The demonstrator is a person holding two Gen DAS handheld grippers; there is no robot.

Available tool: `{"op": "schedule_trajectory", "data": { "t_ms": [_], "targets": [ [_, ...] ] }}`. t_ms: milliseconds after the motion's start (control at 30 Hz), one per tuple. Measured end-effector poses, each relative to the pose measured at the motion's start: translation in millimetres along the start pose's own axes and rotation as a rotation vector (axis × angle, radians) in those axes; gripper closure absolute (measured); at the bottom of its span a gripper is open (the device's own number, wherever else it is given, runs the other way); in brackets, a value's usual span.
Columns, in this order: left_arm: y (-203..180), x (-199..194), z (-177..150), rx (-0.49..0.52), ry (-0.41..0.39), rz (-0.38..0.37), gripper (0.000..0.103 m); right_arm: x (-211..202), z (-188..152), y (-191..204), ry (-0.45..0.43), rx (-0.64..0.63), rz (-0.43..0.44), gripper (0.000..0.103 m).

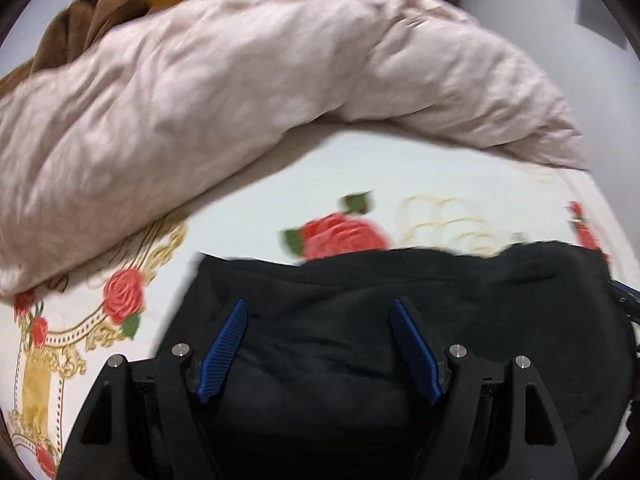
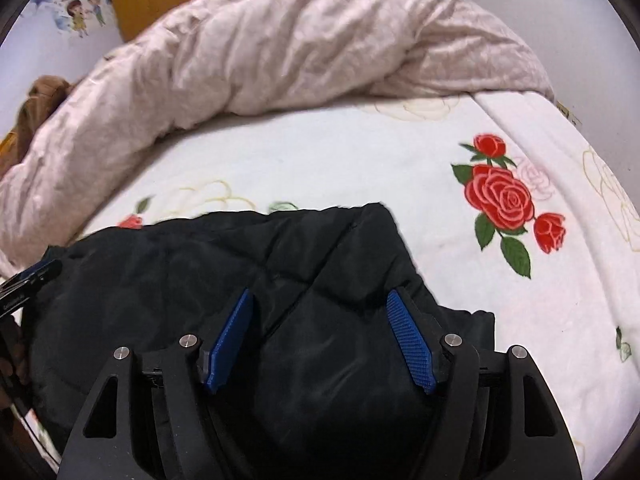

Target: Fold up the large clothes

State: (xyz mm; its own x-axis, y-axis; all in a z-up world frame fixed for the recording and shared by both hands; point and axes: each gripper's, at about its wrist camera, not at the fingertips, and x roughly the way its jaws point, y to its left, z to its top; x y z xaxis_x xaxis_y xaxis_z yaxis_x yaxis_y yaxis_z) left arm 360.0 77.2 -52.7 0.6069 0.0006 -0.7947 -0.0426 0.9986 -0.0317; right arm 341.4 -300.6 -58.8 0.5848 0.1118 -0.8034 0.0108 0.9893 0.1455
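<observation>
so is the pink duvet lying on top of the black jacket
No, the pink duvet is bunched along the far side of the bed, with bare rose-print sheet separating it from the black jacket.

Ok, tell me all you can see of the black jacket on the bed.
The black jacket is a padded garment with a slightly shiny shell and stitched quilt lines. It lies bunched on the rose-print sheet, near the camera, apart from the pink duvet behind. Both the right gripper and the left gripper are over it with jaws open; contact is unclear.
</observation>
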Motion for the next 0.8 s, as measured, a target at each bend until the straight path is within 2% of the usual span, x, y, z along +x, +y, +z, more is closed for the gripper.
{"op": "schedule_trajectory", "data": {
  "t_ms": [67, 200, 367, 500, 633, 700, 800],
  "targets": [
    [11.0, 10.7, -6.6, -0.02, -0.002, 0.014, 0.026, 19.0, -1.2, -4.0, 0.039, 0.003, -0.012, 0.033],
    [21.2, 21.0, -18.0, -0.092, -0.033, 0.028, 0.025, 37.5, -5.8, -8.3, 0.034, 0.015, -0.037, 0.033],
    [20.5, 27.1, -28.1, -0.111, -0.08, 0.04, 0.025, 46.9, -10.4, -9.5, 0.007, 0.022, -0.049, 0.033],
    [18.9, 25.1, -22.9, -0.101, -0.064, 0.048, 0.025, 44.3, -8.8, -7.5, 0.011, 0.019, -0.062, 0.034],
    [16.6, -0.9, -12.6, -0.089, -0.053, 0.052, 0.026, 18.6, -2.3, -1.0, -0.001, -0.01, -0.094, 0.034],
    [12.3, -18.9, -9.2, -0.093, -0.073, 0.022, 0.026, -8.2, 0.7, 4.7, -0.057, -0.011, -0.06, 0.034],
    [-13.2, -44.5, -5.9, -0.042, -0.133, -0.047, 0.026, -42.0, 2.8, 23.0, -0.135, -0.031, 0.016, 0.034]
  ]
}}
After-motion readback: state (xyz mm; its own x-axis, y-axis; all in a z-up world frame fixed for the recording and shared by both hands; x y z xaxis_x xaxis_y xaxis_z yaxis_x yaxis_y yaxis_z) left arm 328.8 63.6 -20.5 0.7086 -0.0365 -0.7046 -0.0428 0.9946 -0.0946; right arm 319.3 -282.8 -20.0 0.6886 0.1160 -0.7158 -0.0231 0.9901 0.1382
